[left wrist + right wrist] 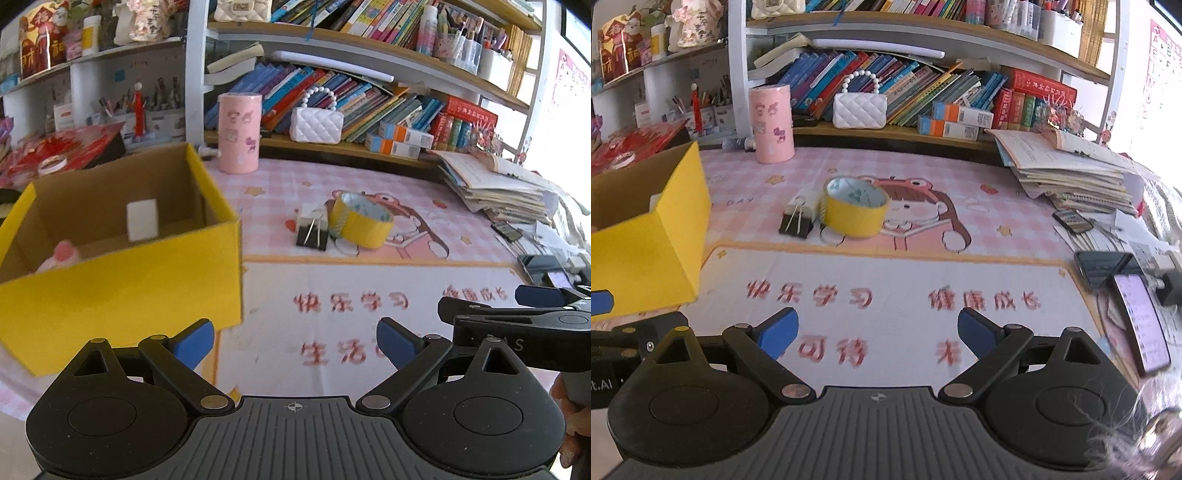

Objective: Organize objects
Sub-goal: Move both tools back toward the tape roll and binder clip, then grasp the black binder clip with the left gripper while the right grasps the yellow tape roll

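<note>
Mat [886, 280] lettering "快乐学习 健康成长"

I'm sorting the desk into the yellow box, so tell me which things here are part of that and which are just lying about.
Part of the job:
yellow box, already holding a few items
yellow tape roll
binder clip
small white block behind the clip

Just lying about:
pink canister
white quilted purse
stack of papers
phones
</note>
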The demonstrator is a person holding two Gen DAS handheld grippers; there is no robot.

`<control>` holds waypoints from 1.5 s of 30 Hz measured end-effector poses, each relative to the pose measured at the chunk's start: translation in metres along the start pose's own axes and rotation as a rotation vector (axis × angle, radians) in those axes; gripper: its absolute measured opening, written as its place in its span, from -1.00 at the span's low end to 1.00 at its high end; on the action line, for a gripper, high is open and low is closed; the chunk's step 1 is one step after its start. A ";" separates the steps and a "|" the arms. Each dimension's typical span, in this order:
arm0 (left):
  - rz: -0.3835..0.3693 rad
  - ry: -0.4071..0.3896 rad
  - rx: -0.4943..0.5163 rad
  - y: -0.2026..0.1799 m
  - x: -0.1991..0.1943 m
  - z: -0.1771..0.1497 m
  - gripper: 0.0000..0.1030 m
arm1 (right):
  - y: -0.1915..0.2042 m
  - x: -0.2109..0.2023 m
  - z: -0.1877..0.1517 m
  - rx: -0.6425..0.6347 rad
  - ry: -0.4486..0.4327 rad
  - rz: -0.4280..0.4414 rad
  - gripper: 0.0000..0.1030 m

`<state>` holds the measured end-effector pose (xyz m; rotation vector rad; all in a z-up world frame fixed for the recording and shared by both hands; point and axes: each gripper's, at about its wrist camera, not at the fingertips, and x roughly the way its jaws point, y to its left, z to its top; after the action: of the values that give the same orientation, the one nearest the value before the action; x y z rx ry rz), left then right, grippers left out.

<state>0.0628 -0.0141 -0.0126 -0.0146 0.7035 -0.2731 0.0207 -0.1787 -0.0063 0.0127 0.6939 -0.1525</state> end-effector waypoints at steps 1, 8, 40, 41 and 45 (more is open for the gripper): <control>0.003 -0.004 -0.002 -0.003 0.004 0.003 0.87 | -0.003 0.004 0.004 -0.001 -0.003 0.004 0.81; 0.025 -0.002 -0.014 -0.025 0.028 0.020 0.87 | -0.029 0.034 0.031 -0.011 -0.017 0.053 0.81; 0.232 0.111 0.054 -0.062 0.161 0.068 0.48 | -0.020 0.224 0.120 -0.174 0.115 0.415 0.69; 0.234 0.114 0.055 -0.061 0.166 0.069 0.46 | -0.021 0.225 0.121 -0.169 0.117 0.428 0.67; 0.239 0.131 0.052 -0.060 0.183 0.075 0.28 | -0.036 0.219 0.125 -0.122 0.089 0.473 0.66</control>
<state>0.2296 -0.1244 -0.0657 0.1373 0.8206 -0.0634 0.2610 -0.2521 -0.0481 0.0662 0.7704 0.3459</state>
